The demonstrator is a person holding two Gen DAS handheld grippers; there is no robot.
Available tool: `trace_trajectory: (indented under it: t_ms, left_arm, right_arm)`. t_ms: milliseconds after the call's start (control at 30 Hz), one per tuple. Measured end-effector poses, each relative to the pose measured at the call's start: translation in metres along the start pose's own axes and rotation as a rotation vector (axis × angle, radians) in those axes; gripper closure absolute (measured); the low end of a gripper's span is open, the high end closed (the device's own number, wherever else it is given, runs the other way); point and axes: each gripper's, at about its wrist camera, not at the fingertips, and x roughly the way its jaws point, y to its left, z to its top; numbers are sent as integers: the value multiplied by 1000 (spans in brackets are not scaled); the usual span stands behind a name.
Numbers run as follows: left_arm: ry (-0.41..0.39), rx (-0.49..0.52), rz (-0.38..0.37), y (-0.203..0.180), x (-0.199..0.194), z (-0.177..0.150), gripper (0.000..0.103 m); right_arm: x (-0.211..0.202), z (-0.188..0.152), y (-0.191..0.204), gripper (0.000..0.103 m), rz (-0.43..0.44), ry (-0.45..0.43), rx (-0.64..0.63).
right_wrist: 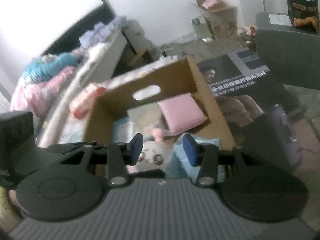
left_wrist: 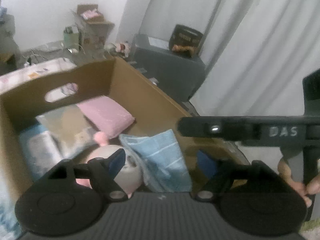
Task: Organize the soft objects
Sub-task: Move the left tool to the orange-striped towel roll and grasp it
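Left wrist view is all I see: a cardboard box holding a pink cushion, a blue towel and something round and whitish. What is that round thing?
Observer: A plush toy. The right wrist view shows its face, with two big eyes.
Operator: Is the other gripper holding it?
Observer: No. The right gripper is open, and the toy shows between its fingers, not pinched.
Operator: Anything beside the box?
Observer: A purplish bottle stands just right of the box.
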Motion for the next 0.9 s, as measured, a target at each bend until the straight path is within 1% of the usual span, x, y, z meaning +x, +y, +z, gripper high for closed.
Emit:
trace_trajectory:
  t_ms: [133, 233, 333, 400, 533, 633, 733, 900]
  left_arm:
    - [-51, -29, 47, 12, -52, -12, 21]
    - [-103, -68, 83, 26, -100, -29, 18]
    - [-157, -103, 170, 42, -149, -51, 17]
    - [-201, -131, 234, 52, -181, -70, 16]
    - [-297, -243, 332, 79, -240, -119, 14]
    - [-331, -314, 409, 95, -270, -156, 14]
    - [-347, -387, 472, 108, -292, -190, 14]
    - [-347, -487, 507, 128, -314, -233, 14]
  right_arm:
    - [-27, -13, 17, 54, 57, -57, 20]
    - [-42, -25, 35, 50, 125, -87, 37]
    - [-50, -36, 58, 46, 205, -94, 28]
    - [-52, -40, 74, 45, 242, -87, 8]
    - [-49, -43, 116, 43, 309, -60, -50]
    - [-40, -45, 147, 42, 364, -23, -81]
    - [-25, -52, 182, 41, 414, 27, -117]
    - [3, -70, 242, 41, 491, 119, -161]
